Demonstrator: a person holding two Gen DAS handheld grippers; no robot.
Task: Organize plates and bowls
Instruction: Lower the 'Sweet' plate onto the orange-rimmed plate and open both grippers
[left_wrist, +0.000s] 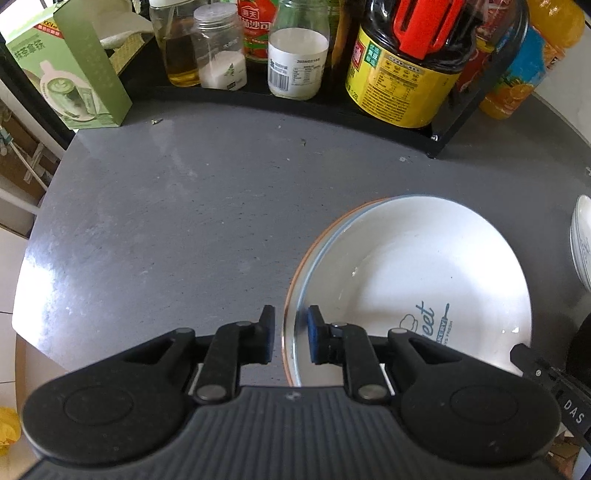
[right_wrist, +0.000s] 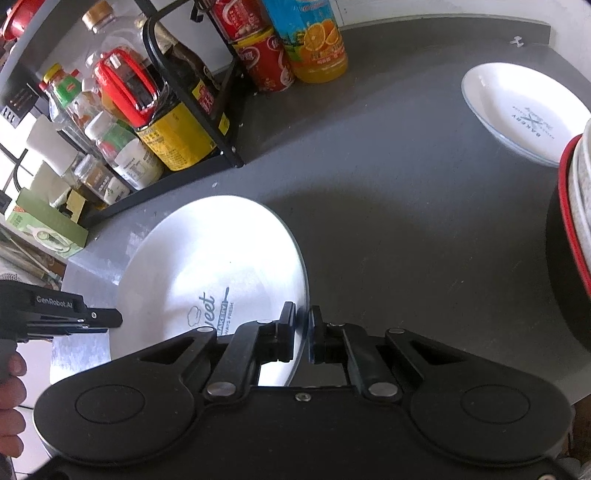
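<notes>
Right now, starting at my far left, the green carton (left_wrist: 79, 70) stands at the back corner of the grey table (left_wrist: 155, 221), near its left edge, and a wide stretch of bare tabletop runs from that edge across to the plate. Along the back, the black rack (left_wrist: 439, 133) holds jars and bottles, with the big yellow-labelled oil bottle (left_wrist: 402, 74) at its right end; the rack's foot sits well apart from the plate.

My left gripper (left_wrist: 290, 334) straddles the near-left rim of the large white plate (left_wrist: 424, 266), one finger outside on the table side, the blue-padded one inside over the dish. A gap shows between the pads and the rim, so the jaws stand apart, not clamped. An orange edge peeks out under the plate's left rim, so it seems to lie on another dish.

My right gripper (right_wrist: 301, 330) sits on the same plate's (right_wrist: 207, 266) opposite rim, fingers drawn close on either side of the edge; I cannot tell whether they actually pinch it.

Further right, open grey surface, then a second white plate (right_wrist: 517, 110) near the far edge, and a stack of bowls (right_wrist: 576, 192) with a red rim at the right border.
</notes>
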